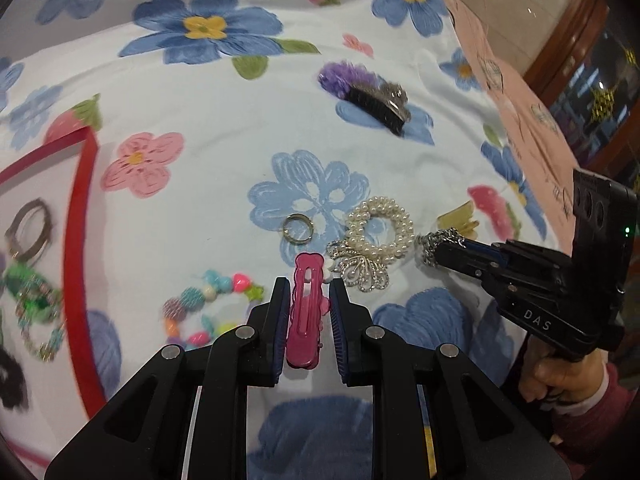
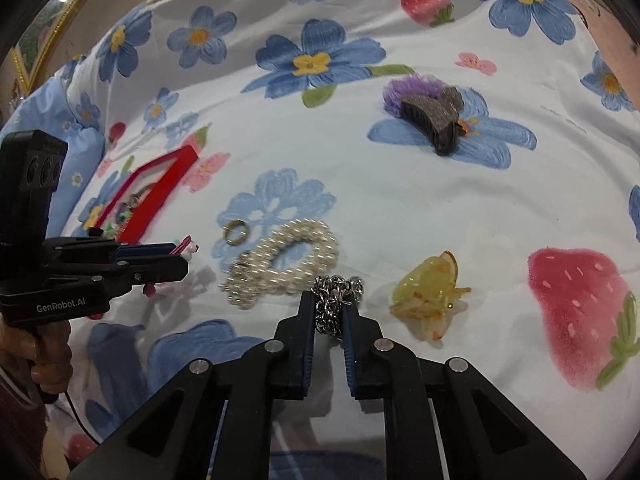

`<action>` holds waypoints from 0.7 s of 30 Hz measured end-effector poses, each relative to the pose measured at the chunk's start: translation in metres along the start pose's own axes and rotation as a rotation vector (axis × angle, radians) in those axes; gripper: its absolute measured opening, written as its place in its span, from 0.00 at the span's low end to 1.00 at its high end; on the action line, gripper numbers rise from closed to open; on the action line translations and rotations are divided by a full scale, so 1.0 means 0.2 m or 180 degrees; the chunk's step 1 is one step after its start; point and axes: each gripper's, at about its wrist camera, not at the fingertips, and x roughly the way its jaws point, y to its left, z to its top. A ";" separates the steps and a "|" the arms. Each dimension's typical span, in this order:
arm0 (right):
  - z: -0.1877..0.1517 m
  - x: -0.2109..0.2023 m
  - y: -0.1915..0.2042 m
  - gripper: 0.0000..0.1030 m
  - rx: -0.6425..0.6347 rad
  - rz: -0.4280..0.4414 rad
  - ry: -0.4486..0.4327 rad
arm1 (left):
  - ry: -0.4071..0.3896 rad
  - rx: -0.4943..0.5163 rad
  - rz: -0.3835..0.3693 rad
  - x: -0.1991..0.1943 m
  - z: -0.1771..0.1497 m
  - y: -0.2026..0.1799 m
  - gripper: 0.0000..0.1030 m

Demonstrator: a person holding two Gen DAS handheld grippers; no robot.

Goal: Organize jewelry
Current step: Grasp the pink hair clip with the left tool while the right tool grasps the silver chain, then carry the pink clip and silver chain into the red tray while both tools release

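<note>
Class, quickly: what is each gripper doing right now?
Left gripper: closed on the pink hair clip.
Right gripper: closed on the silver chain.

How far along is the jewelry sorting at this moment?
Partly done. Several bracelets already lie in the red-rimmed tray. In hand: the left gripper is shut on the pink hair clip, and the right gripper is shut on the silver chain. Left on the bedspread: ring, pearl bracelet, brooch, bead bracelet, yellow claw clip, purple clip.
</note>
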 end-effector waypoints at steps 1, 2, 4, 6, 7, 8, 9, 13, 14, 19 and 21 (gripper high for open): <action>0.00 -0.02 0.01 0.12 -0.0008 0.0018 -0.0029 | -0.0032 -0.0036 0.0004 -0.03 -0.01 0.01 0.17; 0.01 -0.03 0.03 0.12 -0.0014 0.0040 -0.0052 | -0.0069 -0.0074 -0.0006 -0.06 -0.03 0.01 0.17; 0.02 -0.06 0.06 0.12 -0.0030 0.0082 -0.0099 | -0.0134 -0.0132 -0.0003 -0.11 -0.05 0.02 0.17; 0.02 -0.08 0.09 0.12 -0.0053 0.0126 -0.0133 | -0.0206 -0.0195 -0.0003 -0.16 -0.08 0.04 0.17; 0.03 -0.09 0.11 0.12 -0.0066 0.0151 -0.0156 | -0.0232 -0.0223 -0.0006 -0.18 -0.09 0.04 0.17; 0.04 -0.10 0.14 0.12 -0.0084 0.0182 -0.0175 | -0.0266 -0.0262 -0.0002 -0.21 -0.10 0.06 0.17; 0.04 -0.11 0.16 0.12 -0.0099 0.0211 -0.0191 | -0.0293 -0.0293 0.0009 -0.23 -0.11 0.07 0.17; 0.06 -0.13 0.25 0.12 -0.0167 0.0351 -0.0226 | -0.0394 -0.0417 0.0063 -0.32 -0.16 0.13 0.17; 0.06 -0.14 0.28 0.12 -0.0182 0.0379 -0.0229 | -0.0416 -0.0451 0.0080 -0.34 -0.17 0.15 0.17; 0.07 -0.13 0.37 0.12 -0.0240 0.0506 -0.0213 | -0.0499 -0.0598 0.0144 -0.43 -0.25 0.24 0.17; 0.08 -0.11 0.44 0.12 -0.0297 0.0586 -0.0191 | -0.0522 -0.0655 0.0184 -0.47 -0.28 0.28 0.17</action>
